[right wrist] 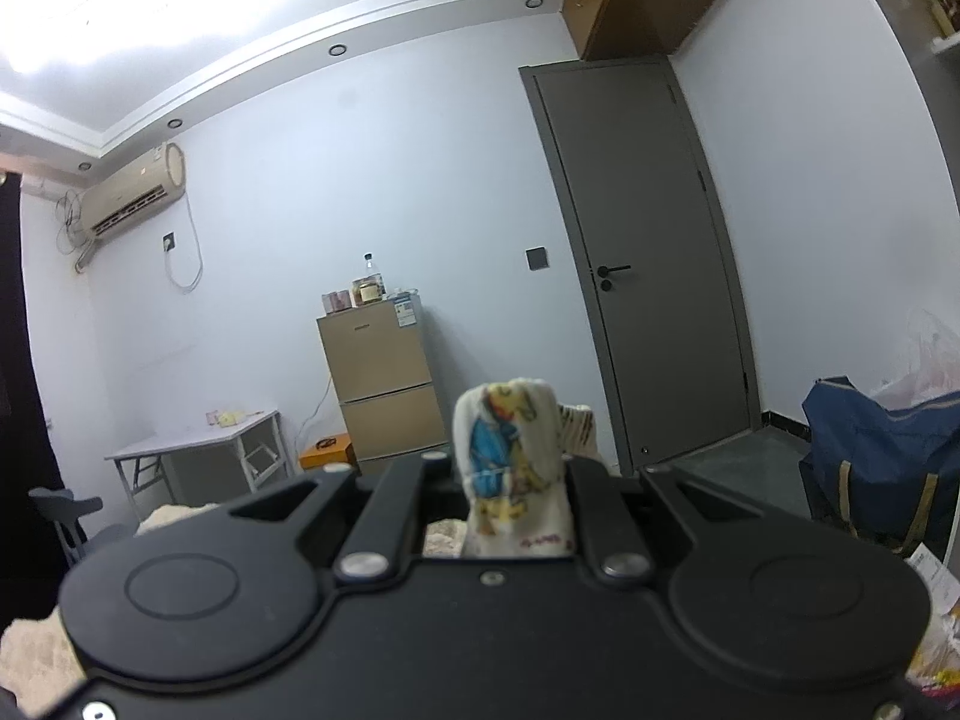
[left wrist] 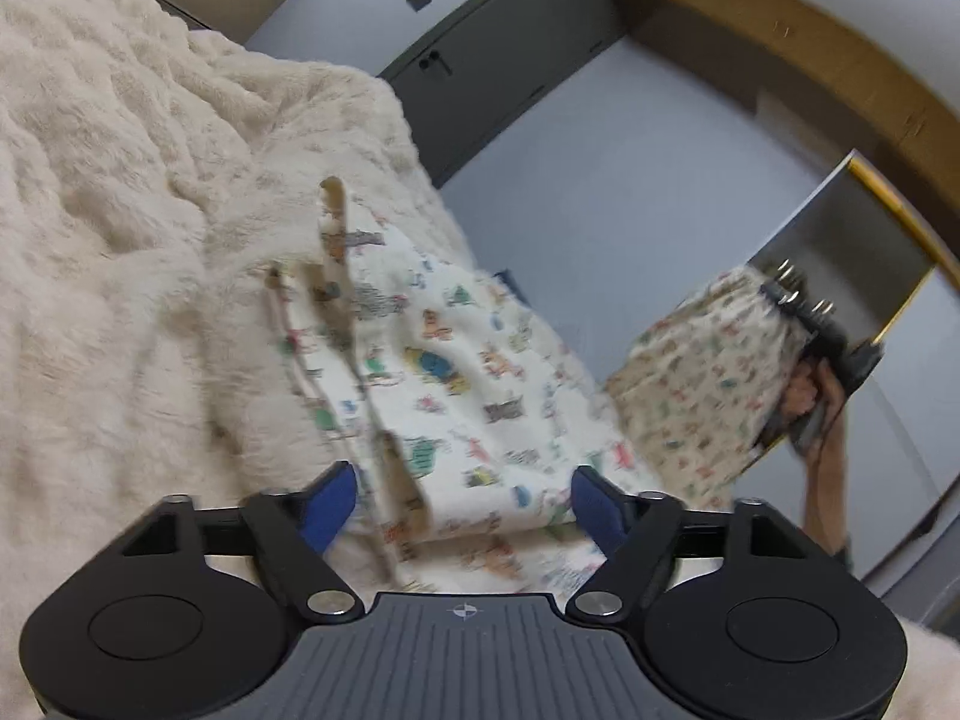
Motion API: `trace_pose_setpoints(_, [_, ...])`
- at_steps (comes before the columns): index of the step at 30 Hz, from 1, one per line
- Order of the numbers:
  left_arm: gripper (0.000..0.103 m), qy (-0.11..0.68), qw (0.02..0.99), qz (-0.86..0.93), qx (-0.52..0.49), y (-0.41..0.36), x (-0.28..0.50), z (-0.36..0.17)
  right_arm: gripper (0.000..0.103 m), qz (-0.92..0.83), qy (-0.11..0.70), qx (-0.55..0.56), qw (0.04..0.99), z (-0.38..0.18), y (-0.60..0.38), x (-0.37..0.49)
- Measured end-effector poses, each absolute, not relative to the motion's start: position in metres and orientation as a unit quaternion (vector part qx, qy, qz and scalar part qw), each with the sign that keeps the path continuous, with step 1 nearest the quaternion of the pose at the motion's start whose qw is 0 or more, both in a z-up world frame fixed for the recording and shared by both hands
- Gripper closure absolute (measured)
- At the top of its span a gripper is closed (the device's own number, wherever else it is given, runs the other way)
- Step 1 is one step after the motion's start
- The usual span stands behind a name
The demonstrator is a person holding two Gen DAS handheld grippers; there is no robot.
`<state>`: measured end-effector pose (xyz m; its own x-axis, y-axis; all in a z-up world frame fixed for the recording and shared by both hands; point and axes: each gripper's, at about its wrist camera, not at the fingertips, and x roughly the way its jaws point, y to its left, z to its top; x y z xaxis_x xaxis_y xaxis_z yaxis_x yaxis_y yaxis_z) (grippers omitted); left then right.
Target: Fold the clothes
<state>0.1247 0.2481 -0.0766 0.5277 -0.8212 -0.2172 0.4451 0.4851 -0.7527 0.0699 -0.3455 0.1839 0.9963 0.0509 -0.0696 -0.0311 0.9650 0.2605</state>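
Note:
A cream garment with small coloured cartoon prints point(left wrist: 456, 372) lies blurred on the fluffy cream blanket point(left wrist: 108, 210), one part lifted off to the right. My left gripper point(left wrist: 462, 498) is open, its blue pads either side of the cloth's near edge. My right gripper point(left wrist: 804, 312) shows in the left wrist view, raised at the right and shut on the lifted end of the garment point(left wrist: 708, 384). In the right wrist view a bunched fold of the garment point(right wrist: 510, 462) sticks up between the closed fingers of my right gripper point(right wrist: 510, 468).
The bed edge drops to the floor on the right. A grey door point(right wrist: 648, 264), a small beige fridge point(right wrist: 384, 384), a white folding table point(right wrist: 198, 444) and a blue bag point(right wrist: 882, 456) stand around the room. An air conditioner point(right wrist: 132, 192) hangs on the wall.

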Motion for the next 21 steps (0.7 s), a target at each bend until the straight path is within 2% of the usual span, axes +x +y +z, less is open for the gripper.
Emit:
trace_pose_setpoints(1, [0.103, 0.276, 0.813, -0.399, -0.322, 0.250, 0.119, -0.071, 0.094, 0.020, 0.038, 0.131, 0.990, 0.185, -0.345, 0.070])
trace_pose_setpoints(7, [0.103, 0.226, 0.805, -0.418, -0.356, 0.288, 0.093, -0.056, 0.094, 0.014, 0.034, 0.137, 0.990, 0.190, -0.351, 0.070])
trace_pose_setpoints(13, [0.103, 0.294, 0.819, -0.375, -0.320, 0.281, 0.101, -0.066, 0.094, 0.017, 0.034, 0.134, 0.990, 0.191, -0.347, 0.071])
trace_pose_setpoints(14, [0.100, 0.309, 0.826, -0.359, -0.306, 0.279, 0.104, -0.066, 0.094, 0.018, 0.034, 0.131, 0.991, 0.191, -0.346, 0.072])
trace_pose_setpoints(15, [0.095, 0.324, 0.833, -0.341, -0.291, 0.277, 0.106, -0.065, 0.094, 0.019, 0.034, 0.129, 0.991, 0.192, -0.344, 0.072])
trace_pose_setpoints(16, [0.082, 0.338, 0.854, -0.294, -0.266, 0.275, 0.107, -0.061, 0.094, 0.019, 0.035, 0.128, 0.991, 0.192, -0.343, 0.072])
trace_pose_setpoints(18, [0.075, 0.312, 0.870, -0.271, -0.269, 0.275, 0.103, -0.045, 0.094, 0.021, 0.033, 0.121, 0.992, 0.195, -0.337, 0.072])
trace_pose_setpoints(19, [0.063, 0.296, 0.877, -0.263, -0.273, 0.274, 0.101, -0.037, 0.094, 0.021, 0.031, 0.115, 0.993, 0.197, -0.332, 0.072])
trace_pose_setpoints(20, [0.046, 0.284, 0.876, -0.275, -0.278, 0.270, 0.100, -0.030, 0.094, 0.022, 0.030, 0.110, 0.993, 0.200, -0.327, 0.071])
trace_pose_setpoints(21, [0.040, 0.271, 0.873, -0.291, -0.283, 0.265, 0.099, -0.023, 0.094, 0.023, 0.028, 0.104, 0.994, 0.202, -0.322, 0.071])
